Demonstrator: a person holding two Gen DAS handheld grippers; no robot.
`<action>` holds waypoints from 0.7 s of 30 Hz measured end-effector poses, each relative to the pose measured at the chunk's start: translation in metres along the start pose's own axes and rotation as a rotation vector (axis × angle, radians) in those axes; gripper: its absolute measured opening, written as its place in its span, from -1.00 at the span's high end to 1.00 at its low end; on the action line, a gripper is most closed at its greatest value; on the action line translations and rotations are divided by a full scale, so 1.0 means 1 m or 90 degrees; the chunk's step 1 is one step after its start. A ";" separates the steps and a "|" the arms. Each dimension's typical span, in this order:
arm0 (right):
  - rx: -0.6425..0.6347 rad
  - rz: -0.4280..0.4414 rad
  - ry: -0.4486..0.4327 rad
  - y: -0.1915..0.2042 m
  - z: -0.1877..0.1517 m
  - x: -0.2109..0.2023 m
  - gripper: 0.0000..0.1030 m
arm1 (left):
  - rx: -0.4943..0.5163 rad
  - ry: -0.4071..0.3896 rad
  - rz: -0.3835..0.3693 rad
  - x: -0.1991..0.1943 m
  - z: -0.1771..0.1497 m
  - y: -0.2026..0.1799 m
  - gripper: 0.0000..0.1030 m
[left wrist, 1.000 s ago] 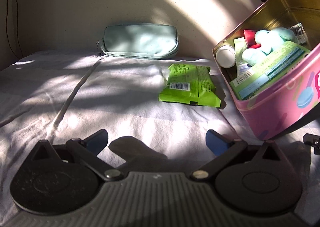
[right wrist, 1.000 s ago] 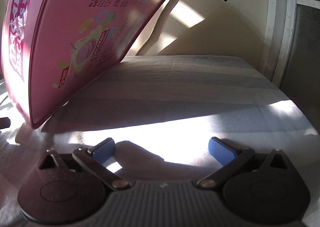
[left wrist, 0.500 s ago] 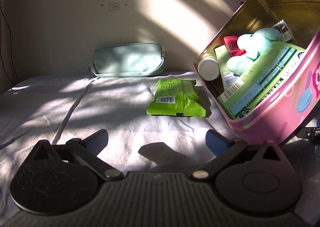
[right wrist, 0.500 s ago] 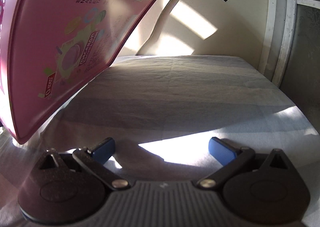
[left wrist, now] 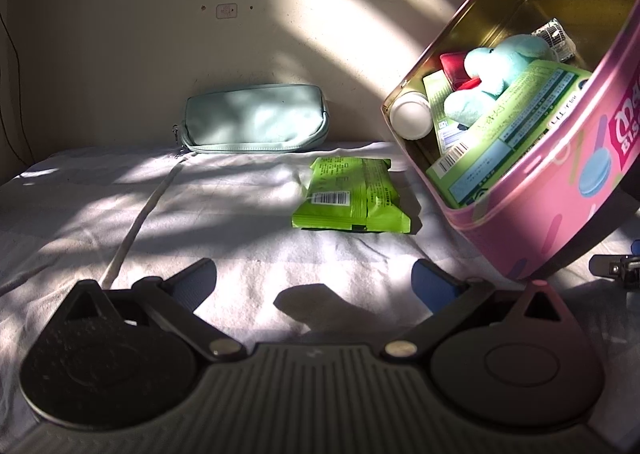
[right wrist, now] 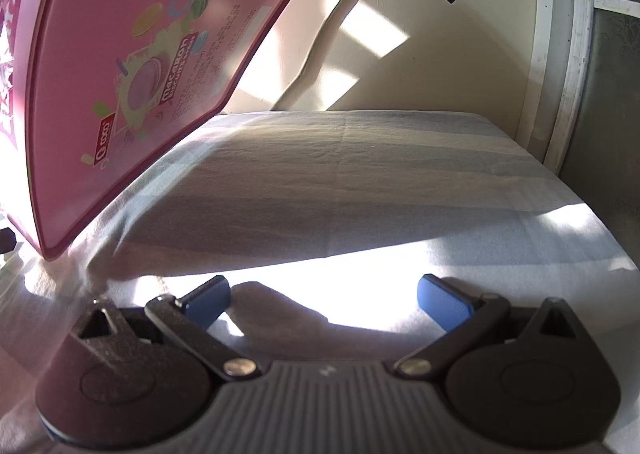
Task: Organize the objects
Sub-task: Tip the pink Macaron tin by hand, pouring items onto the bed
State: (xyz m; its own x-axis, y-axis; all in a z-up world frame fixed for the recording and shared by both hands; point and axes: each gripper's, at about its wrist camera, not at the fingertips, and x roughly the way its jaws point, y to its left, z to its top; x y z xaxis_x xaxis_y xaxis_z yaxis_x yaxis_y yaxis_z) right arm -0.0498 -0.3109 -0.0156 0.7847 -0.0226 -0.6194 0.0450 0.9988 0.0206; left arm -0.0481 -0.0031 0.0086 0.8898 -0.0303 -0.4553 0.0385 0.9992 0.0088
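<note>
A pink biscuit tin (left wrist: 568, 182) hangs tilted above the cloth at the right of the left wrist view, mouth toward me. Inside are a white-capped bottle (left wrist: 412, 116), a teal plush toy (left wrist: 492, 74), a red item (left wrist: 454, 68) and a green box (left wrist: 504, 134). A green packet (left wrist: 350, 196) lies on the white cloth left of the tin. My left gripper (left wrist: 314, 286) is open and empty, low over the cloth in front of the packet. My right gripper (right wrist: 326, 298) is open and empty; the tin's pink side (right wrist: 132, 66) looms at its upper left.
A pale teal zip pouch (left wrist: 256, 118) lies against the back wall. A dark metal clip (left wrist: 616, 266) sits on the cloth at the far right. The cloth-covered surface (right wrist: 360, 190) ends at a wall and a door frame (right wrist: 568, 54) on the right.
The pink tin has risen off the cloth and tilted further toward the left gripper. Both grippers stay open.
</note>
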 end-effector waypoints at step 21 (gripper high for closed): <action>0.000 0.000 0.000 0.000 0.000 0.001 -1.00 | -0.026 0.032 -0.010 0.009 0.002 0.007 -1.00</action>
State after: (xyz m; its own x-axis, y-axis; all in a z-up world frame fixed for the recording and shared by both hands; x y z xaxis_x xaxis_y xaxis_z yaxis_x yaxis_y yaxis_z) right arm -0.0497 -0.3113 -0.0163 0.7847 -0.0227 -0.6194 0.0451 0.9988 0.0205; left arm -0.0388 0.0031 0.0058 0.8654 -0.0459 -0.4990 0.0327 0.9988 -0.0351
